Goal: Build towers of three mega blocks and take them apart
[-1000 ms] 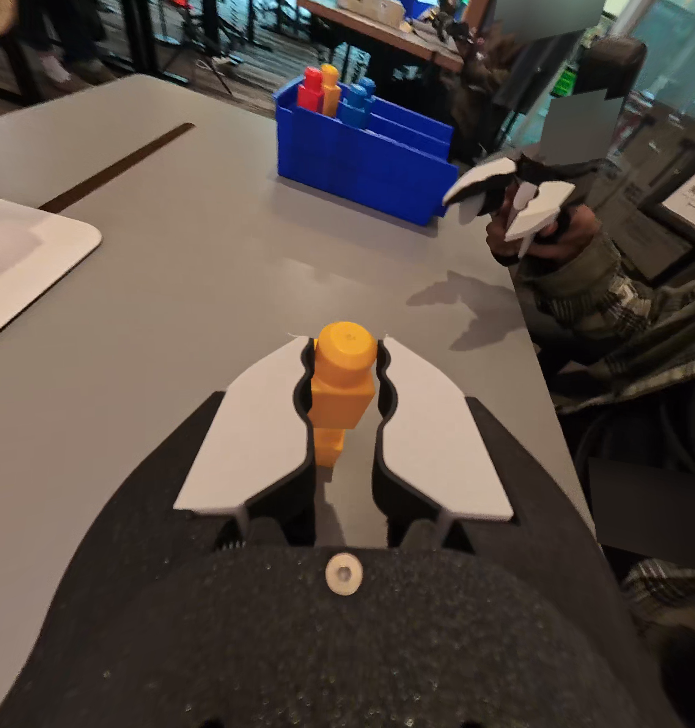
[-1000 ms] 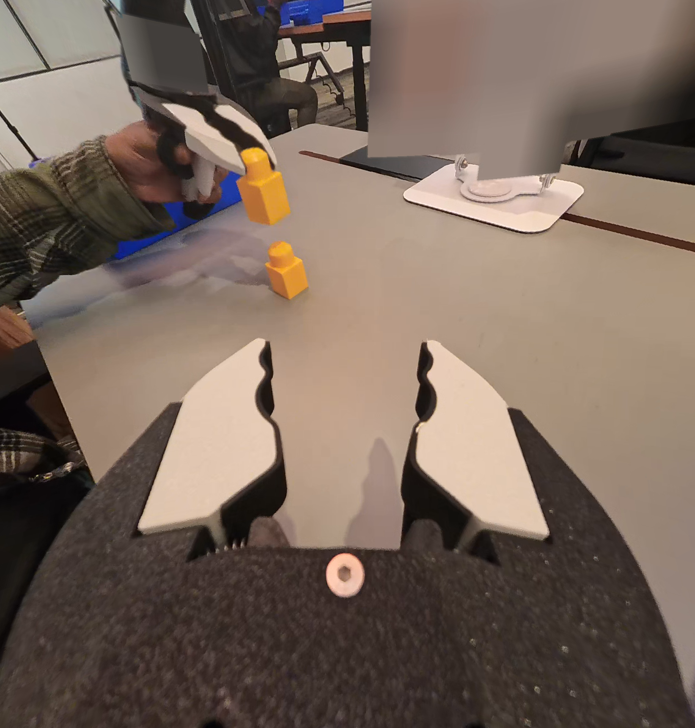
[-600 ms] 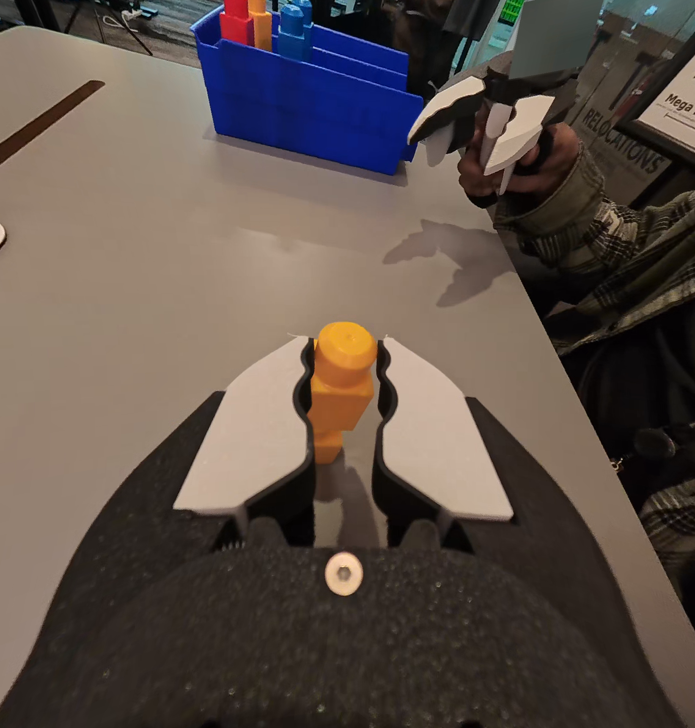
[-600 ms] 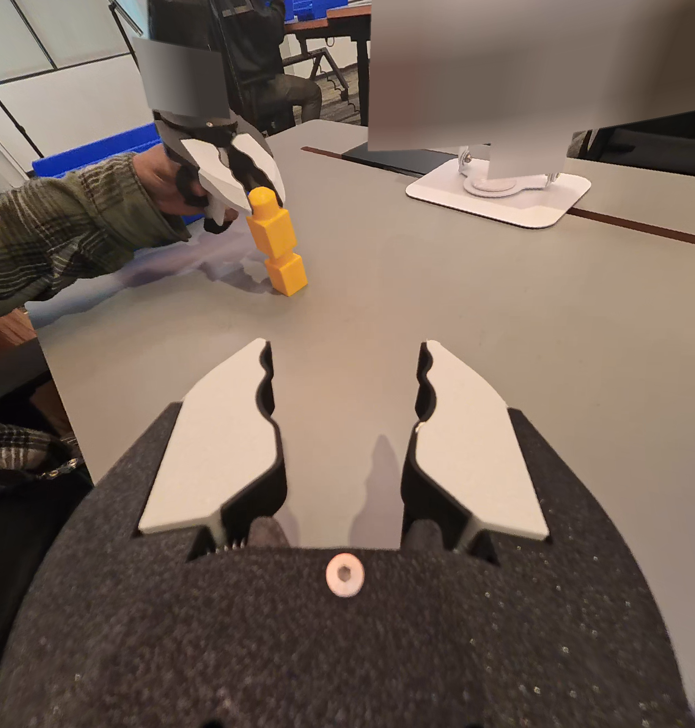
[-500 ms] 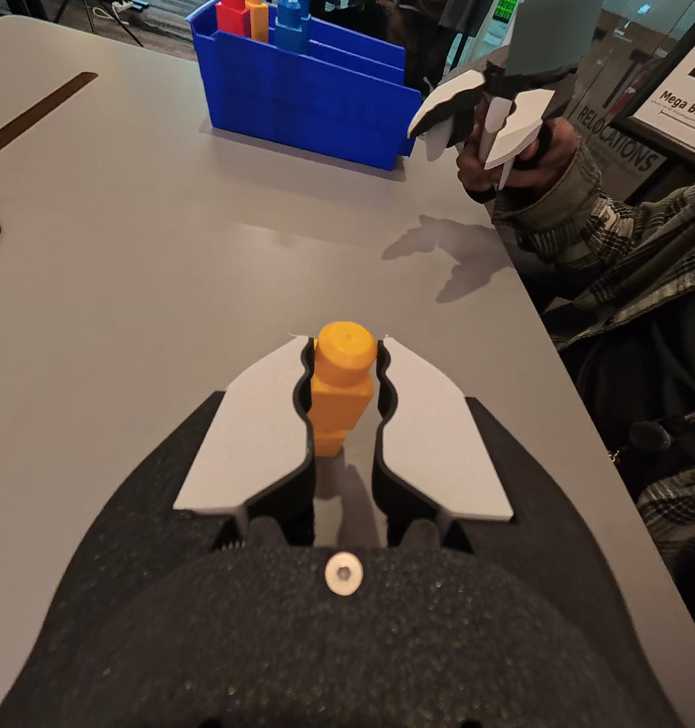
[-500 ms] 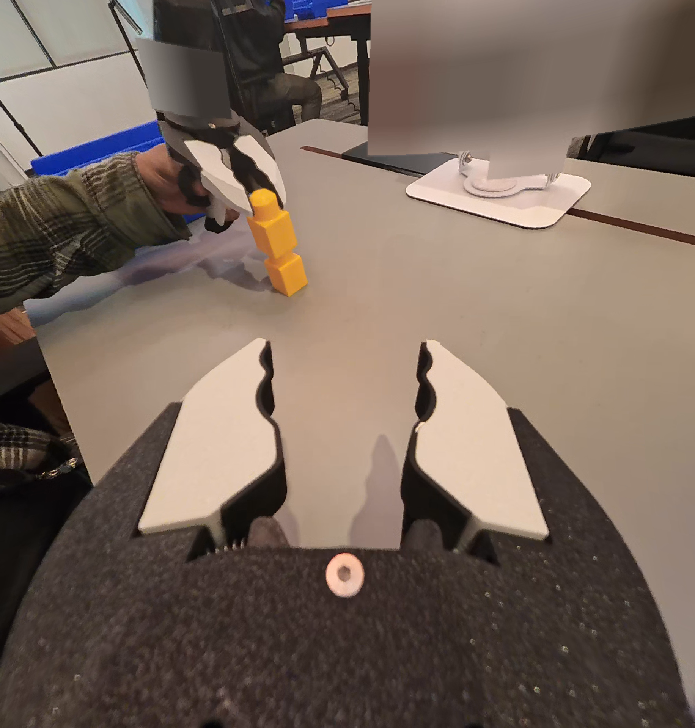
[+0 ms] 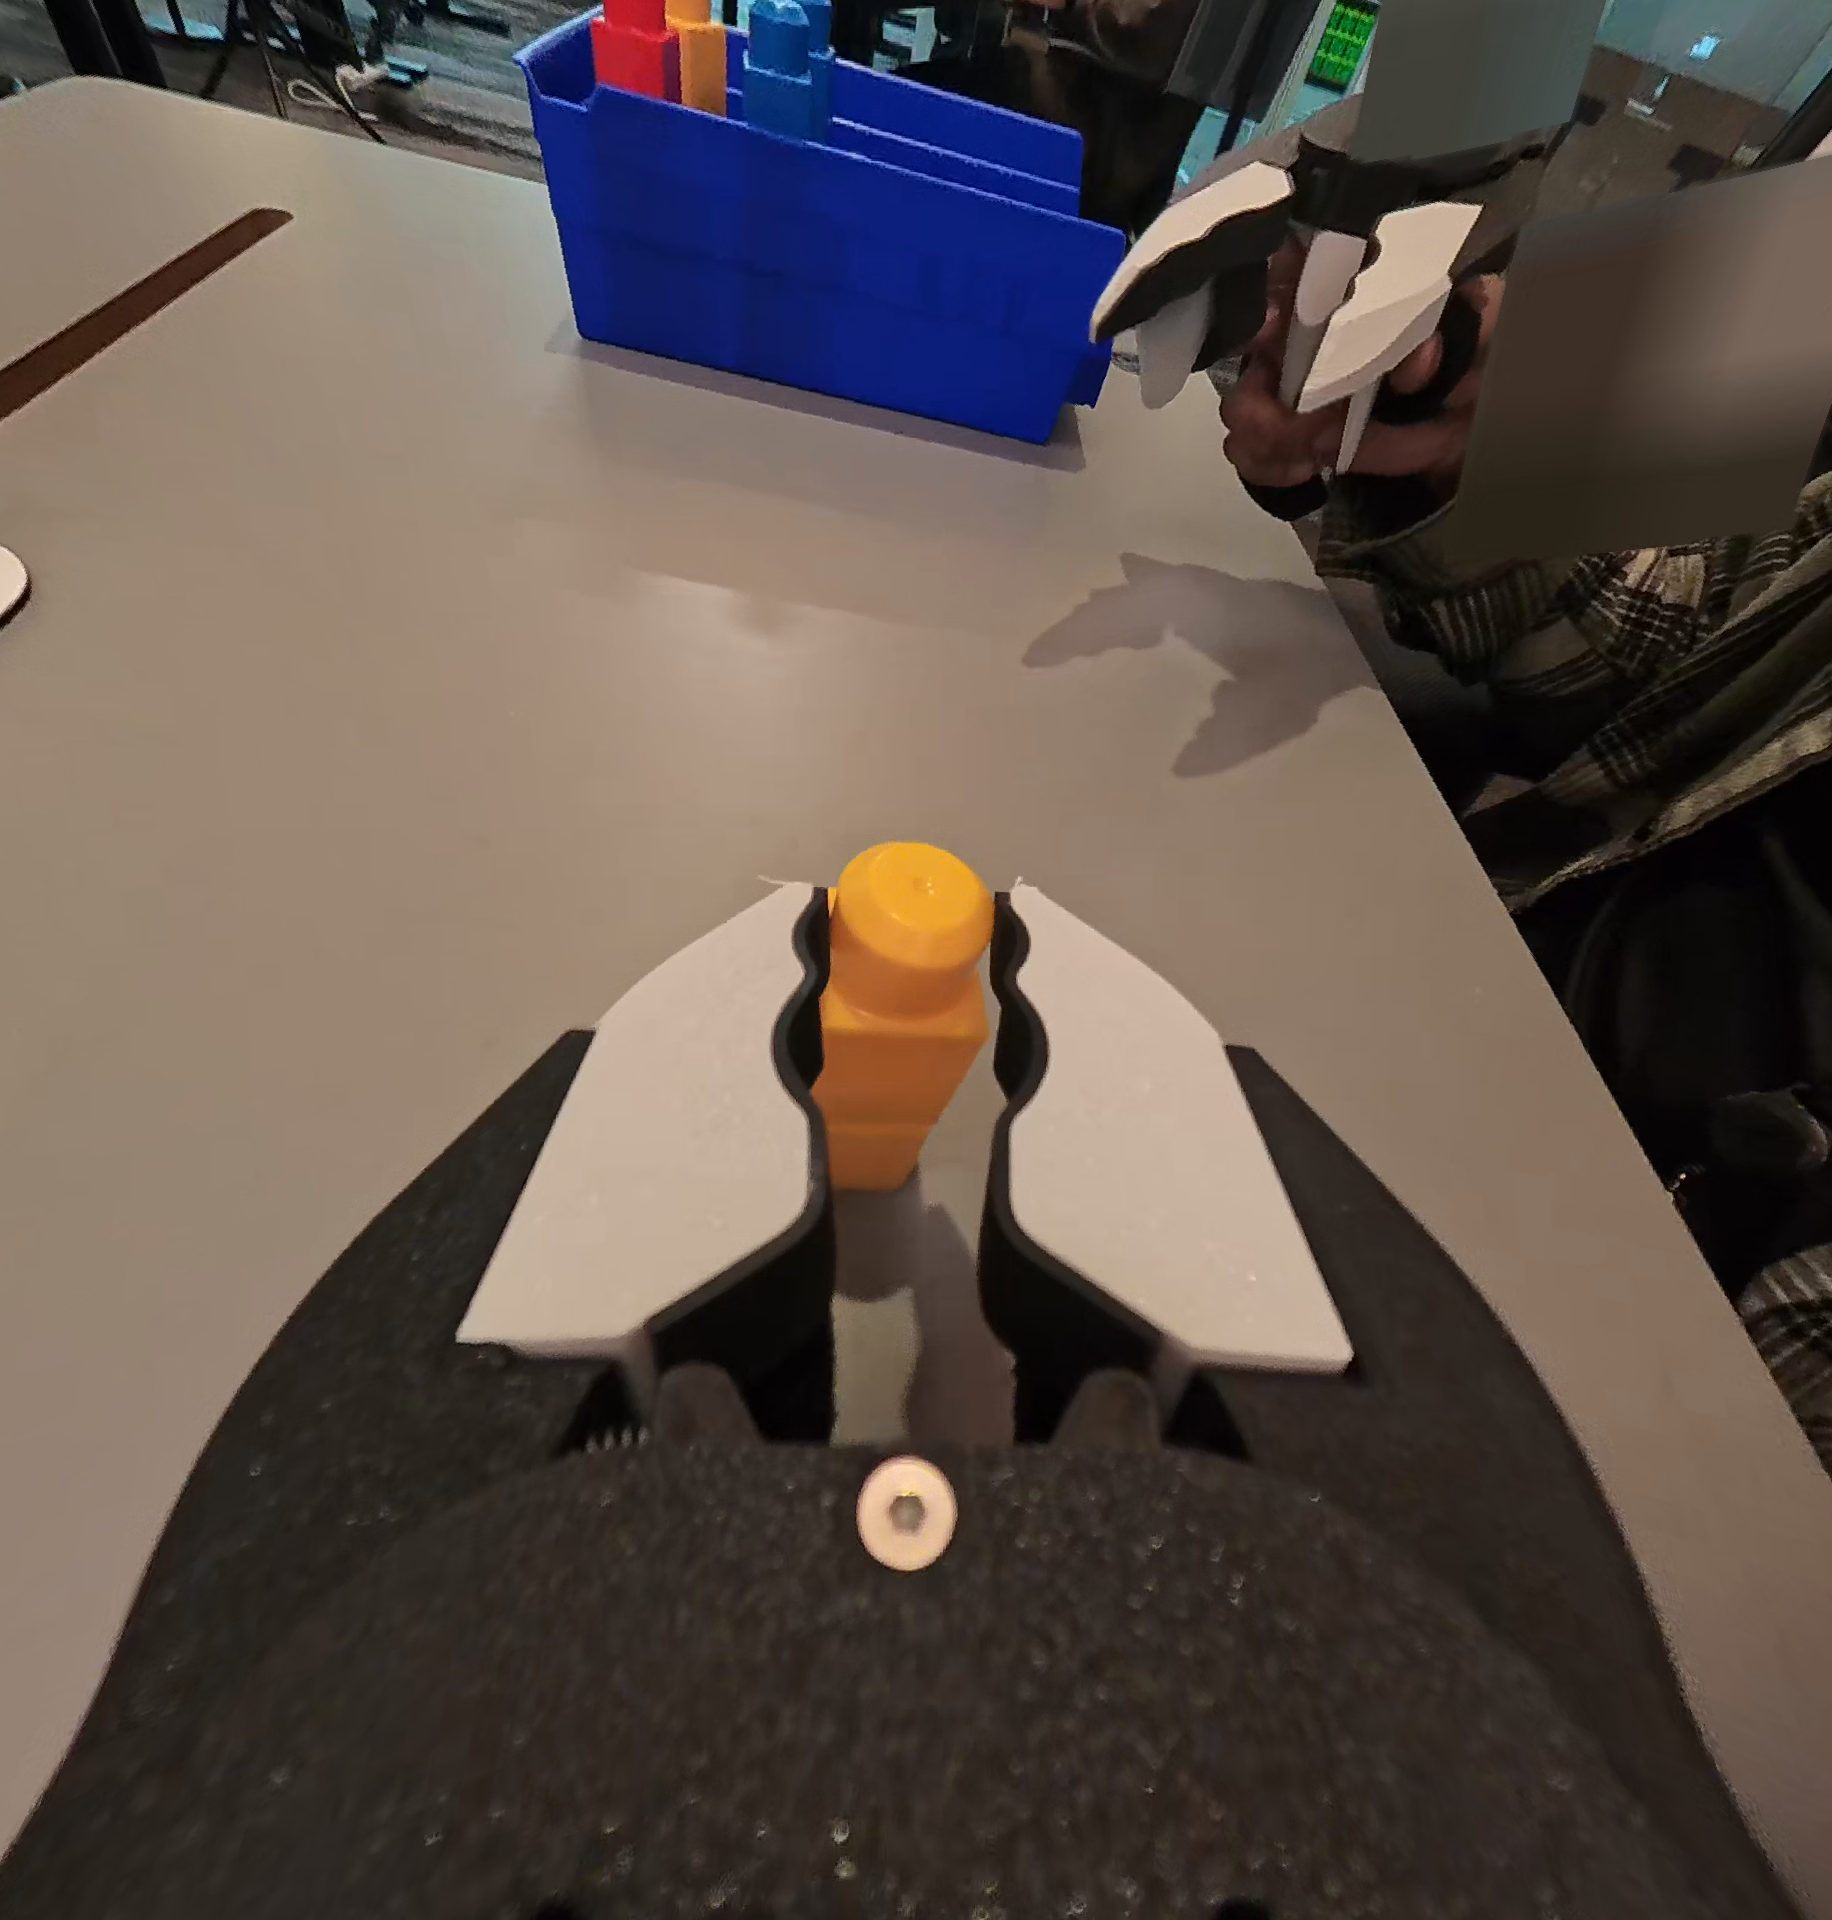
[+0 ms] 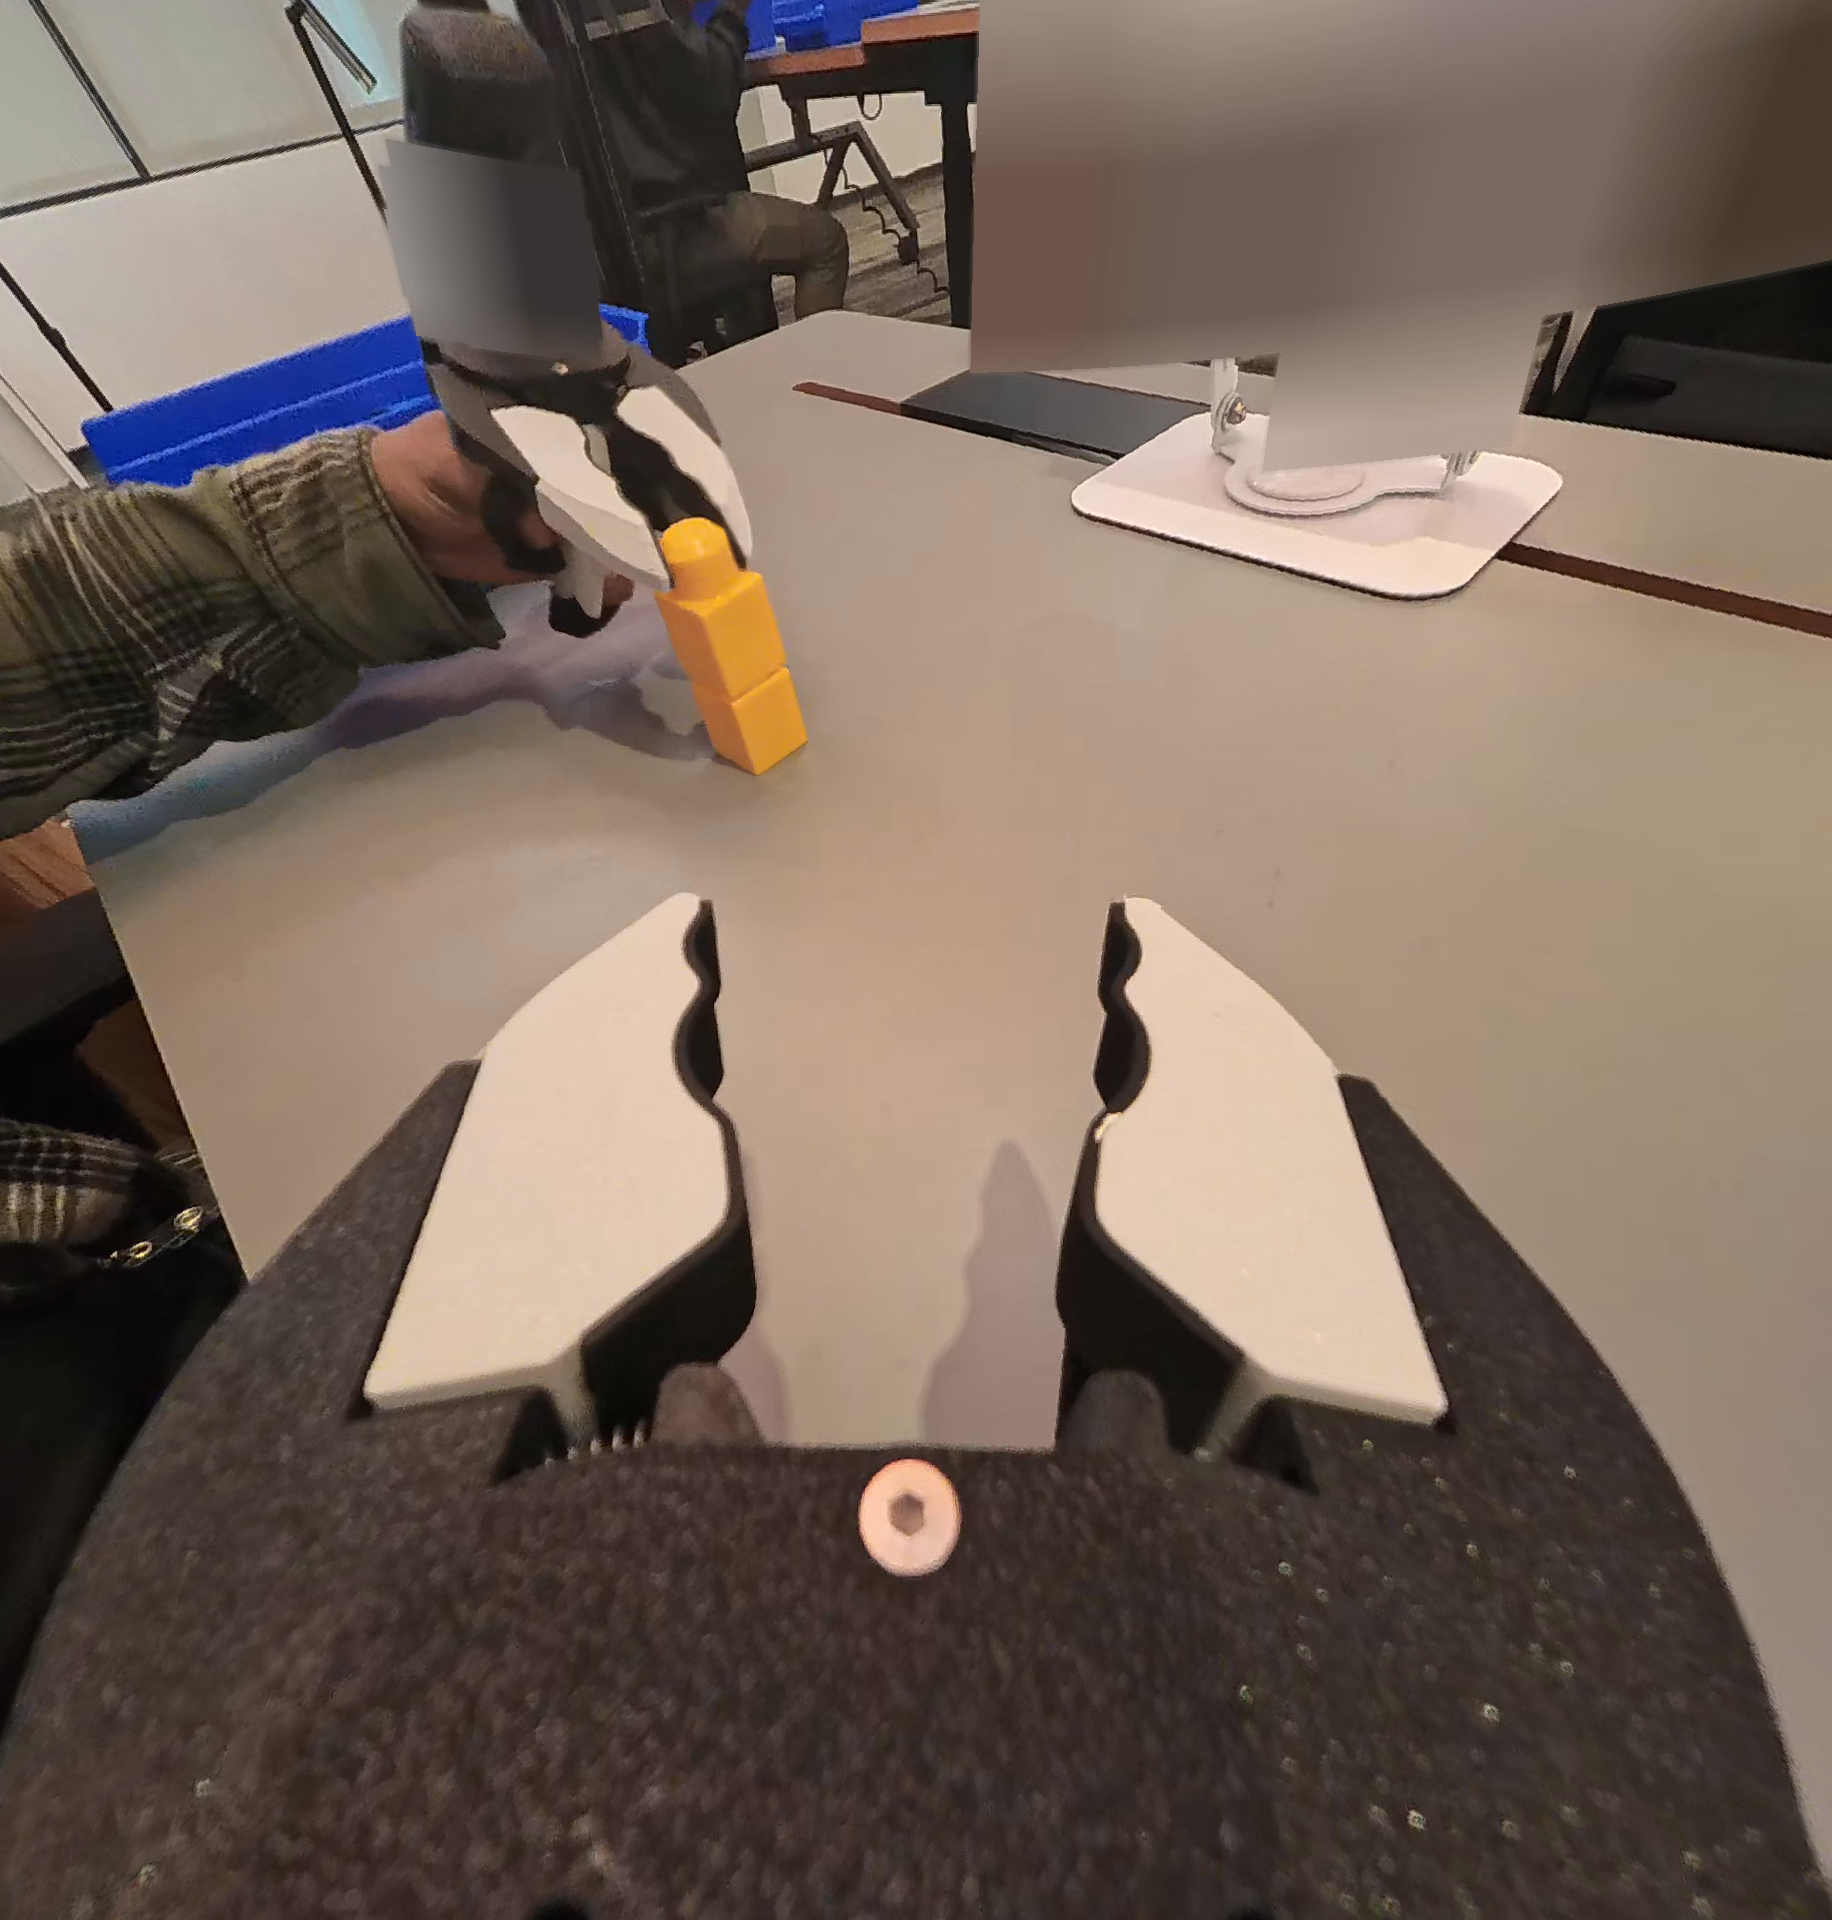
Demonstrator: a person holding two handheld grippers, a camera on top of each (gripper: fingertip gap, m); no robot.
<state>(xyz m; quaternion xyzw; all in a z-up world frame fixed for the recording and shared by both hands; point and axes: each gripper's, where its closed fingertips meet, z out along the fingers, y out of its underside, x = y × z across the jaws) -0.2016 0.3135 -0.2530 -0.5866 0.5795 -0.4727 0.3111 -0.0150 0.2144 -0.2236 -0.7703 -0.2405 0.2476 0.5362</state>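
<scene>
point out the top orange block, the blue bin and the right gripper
top orange block (image 7: pixel 910 1023), left wrist view, on its body below the stud
blue bin (image 7: pixel 829 281), left wrist view, on its front wall
right gripper (image 8: pixel 910 925), right wrist view, midway between its open fingertips

wrist cameras facing, sharing orange tower (image 7: pixel 896 1039)

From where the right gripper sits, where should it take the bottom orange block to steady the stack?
Grip the bottom orange block across its flat side faces, approaching low from the open near side: the left gripper already clamps the upper orange block from above.
</scene>
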